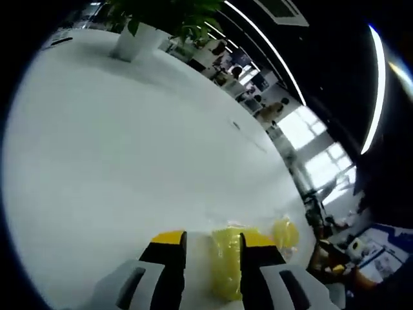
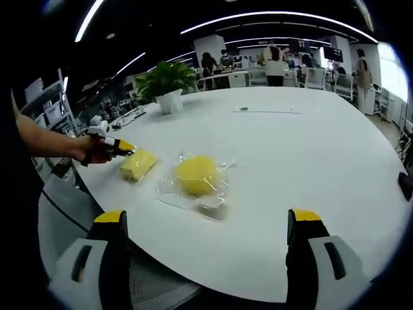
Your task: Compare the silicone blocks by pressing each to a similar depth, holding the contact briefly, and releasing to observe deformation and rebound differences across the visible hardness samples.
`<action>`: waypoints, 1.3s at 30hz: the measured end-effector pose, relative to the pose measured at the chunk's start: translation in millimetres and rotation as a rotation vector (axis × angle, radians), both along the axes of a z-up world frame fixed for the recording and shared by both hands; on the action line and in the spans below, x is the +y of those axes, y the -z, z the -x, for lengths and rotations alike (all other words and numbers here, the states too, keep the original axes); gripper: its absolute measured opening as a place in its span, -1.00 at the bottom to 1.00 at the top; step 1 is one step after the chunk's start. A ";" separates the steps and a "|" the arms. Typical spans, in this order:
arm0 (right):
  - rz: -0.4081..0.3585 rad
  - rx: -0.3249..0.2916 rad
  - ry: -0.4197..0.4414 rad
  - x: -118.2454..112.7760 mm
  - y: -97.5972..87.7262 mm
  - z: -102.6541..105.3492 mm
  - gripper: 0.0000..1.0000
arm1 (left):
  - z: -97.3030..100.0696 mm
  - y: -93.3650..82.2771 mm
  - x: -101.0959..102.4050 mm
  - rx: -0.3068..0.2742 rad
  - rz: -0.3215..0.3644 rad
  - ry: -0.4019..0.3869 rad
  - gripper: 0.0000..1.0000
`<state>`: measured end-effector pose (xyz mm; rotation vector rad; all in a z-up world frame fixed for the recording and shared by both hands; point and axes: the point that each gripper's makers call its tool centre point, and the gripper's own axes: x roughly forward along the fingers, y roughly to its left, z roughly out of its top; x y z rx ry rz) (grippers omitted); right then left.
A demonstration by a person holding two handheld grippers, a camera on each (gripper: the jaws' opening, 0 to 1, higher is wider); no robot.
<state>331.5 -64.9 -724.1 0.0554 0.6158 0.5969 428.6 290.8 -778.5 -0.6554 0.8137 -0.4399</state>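
A yellow rectangular silicone block [image 1: 227, 261] lies on the white table [image 1: 129, 168] between my left gripper's [image 1: 213, 248] jaws. It sits against the right jaw, with a gap on the left side. In the right gripper view that block [image 2: 137, 165] lies near the table's left edge, where a hand holds the left gripper [image 2: 119, 148] at its end. A rounder yellow block in a clear plastic bag [image 2: 197, 175] rests beside it, also seen as a yellow lump [image 1: 285, 231]. My right gripper [image 2: 207, 218] hovers wide open before the bagged block, holding nothing.
A potted plant in a white pot [image 2: 169, 84] stands at the table's far side, the same plant [image 1: 139, 32]. A small dark spot [image 2: 243, 109] marks the tabletop. Chairs and people line the far end. The table's rounded edge [image 2: 193, 281] runs close below my right jaws.
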 end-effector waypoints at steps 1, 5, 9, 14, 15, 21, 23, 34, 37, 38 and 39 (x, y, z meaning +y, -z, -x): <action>0.001 -0.001 0.002 -0.3 -0.6 -0.4 0.93 | 0.7 0.7 -1.9 0.006 0.009 0.007 -0.50; 0.005 -0.002 0.003 0.0 -0.9 -1.0 0.82 | 1.3 0.7 -9.2 0.034 0.061 0.007 -0.75; -0.004 -0.002 0.004 3.0 -1.4 -0.6 0.83 | 1.3 0.3 -9.2 0.024 0.049 0.012 -0.97; -0.017 0.002 0.002 7.0 -1.5 0.6 0.86 | 1.8 -0.1 -8.2 0.024 0.052 0.011 -1.00; -0.023 0.003 0.004 7.7 -1.8 0.7 0.86 | 2.0 0.0 -7.7 0.021 0.048 0.009 -1.00; -0.062 0.009 0.016 10.1 -5.1 -1.0 0.86 | 2.4 -2.9 -8.7 -0.001 0.054 -0.002 -1.00; -0.065 0.010 0.015 11.0 -5.1 -1.0 0.86 | 1.5 -5.9 -9.9 -0.010 0.059 -0.003 -1.00; -0.062 0.000 0.006 14.7 -6.8 -0.3 0.86 | -2.4 -37.2 -22.3 -0.074 0.083 0.016 -1.00; -0.063 -0.008 0.001 14.6 -7.7 0.7 0.85 | -1.5 -39.4 -24.3 -0.107 0.048 0.062 -1.00; -0.067 -0.007 0.004 14.2 -7.6 0.9 0.86 | 1.2 -44.6 -28.5 -0.153 0.000 0.110 -1.00; -0.065 -0.003 0.003 13.4 -7.0 1.6 0.86 | 3.5 -47.1 -31.3 -0.167 -0.011 0.132 -1.00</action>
